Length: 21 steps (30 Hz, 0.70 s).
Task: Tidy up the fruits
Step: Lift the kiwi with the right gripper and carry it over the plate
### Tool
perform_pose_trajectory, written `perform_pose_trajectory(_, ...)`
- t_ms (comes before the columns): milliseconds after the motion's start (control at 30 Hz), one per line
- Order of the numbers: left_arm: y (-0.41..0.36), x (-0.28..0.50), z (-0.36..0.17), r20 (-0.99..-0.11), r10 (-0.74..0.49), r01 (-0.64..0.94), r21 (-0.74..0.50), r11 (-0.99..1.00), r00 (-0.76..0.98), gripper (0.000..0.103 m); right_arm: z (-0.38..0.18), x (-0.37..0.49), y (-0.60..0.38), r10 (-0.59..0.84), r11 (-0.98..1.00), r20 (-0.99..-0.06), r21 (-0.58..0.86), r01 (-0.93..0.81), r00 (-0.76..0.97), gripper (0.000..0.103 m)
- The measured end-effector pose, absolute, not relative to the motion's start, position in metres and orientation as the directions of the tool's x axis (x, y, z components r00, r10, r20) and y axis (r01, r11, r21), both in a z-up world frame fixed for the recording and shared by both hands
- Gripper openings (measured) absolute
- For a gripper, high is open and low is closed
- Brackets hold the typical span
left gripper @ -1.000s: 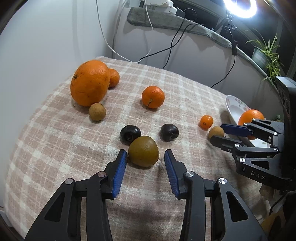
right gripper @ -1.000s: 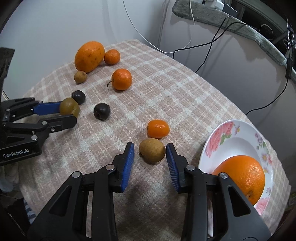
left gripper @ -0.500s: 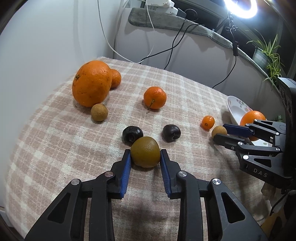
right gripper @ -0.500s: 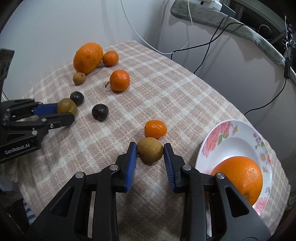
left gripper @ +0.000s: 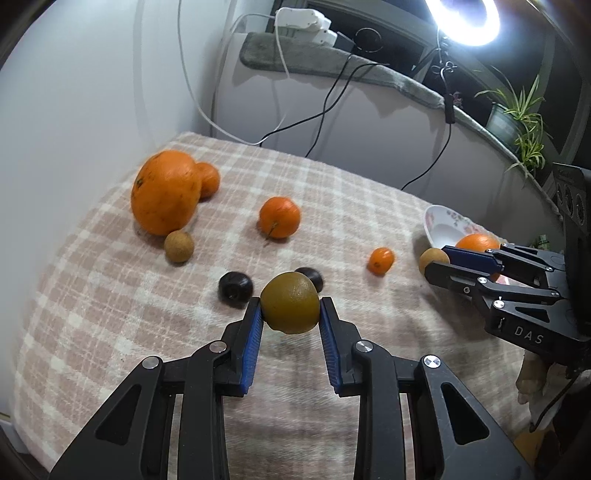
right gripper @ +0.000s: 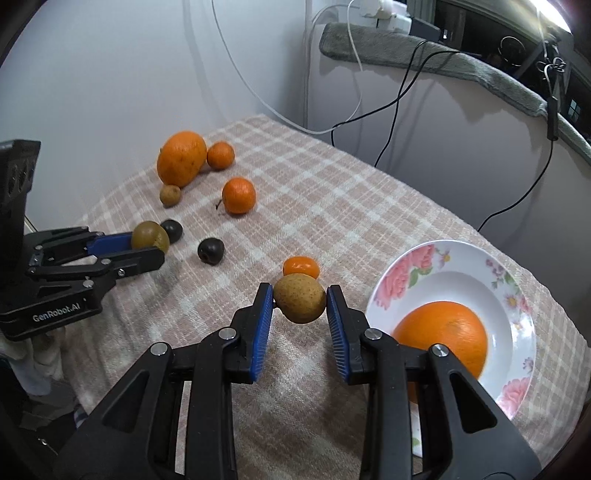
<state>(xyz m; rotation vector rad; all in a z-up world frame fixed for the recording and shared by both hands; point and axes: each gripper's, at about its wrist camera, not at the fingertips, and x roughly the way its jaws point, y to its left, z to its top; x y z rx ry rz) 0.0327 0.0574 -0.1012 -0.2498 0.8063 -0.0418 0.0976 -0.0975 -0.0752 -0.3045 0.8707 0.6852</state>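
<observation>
My left gripper [left gripper: 290,319] is shut on a greenish-brown round fruit [left gripper: 290,302] and holds it just above the checked cloth; it also shows in the right wrist view [right gripper: 149,235]. My right gripper [right gripper: 300,309] is shut on a tan speckled fruit [right gripper: 300,297], lifted beside the flowered plate [right gripper: 436,275] that holds a big orange [right gripper: 441,334]. On the cloth lie a small orange kumquat [right gripper: 301,266], two dark plums [left gripper: 235,288] [right gripper: 210,250], a mandarin [left gripper: 279,216], a large orange [left gripper: 164,192], a small brown fruit [left gripper: 178,246].
A second small mandarin [left gripper: 208,179] rests behind the large orange. Cables [left gripper: 325,107] hang down the wall behind the table. A ring light [left gripper: 461,18] and a potted plant [left gripper: 521,114] stand at the back right. The cloth's edge [right gripper: 546,295] drops off right of the plate.
Both grippers closed on their fruits and lifted them off the cloth. The other fruits stayed in place.
</observation>
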Motion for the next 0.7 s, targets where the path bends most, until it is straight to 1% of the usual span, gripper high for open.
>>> perform_pose_trajectory(400,0.028,0.052,-0.083,-0.676,-0.188,0.023,-0.245,0.969,0.712,0.029,-0.043,0.108,-0.140,0.470,0.790,-0.720,0.085,-0.607,0.511,0.031)
perform_pose_trajectory(700,-0.002,0.071,-0.074,-0.660,-0.232,0.096,-0.236,0.967,0.715,0.029,-0.031,0.126,-0.176,0.458,0.831,-0.696,0.114,-0.545,0.553,0.031)
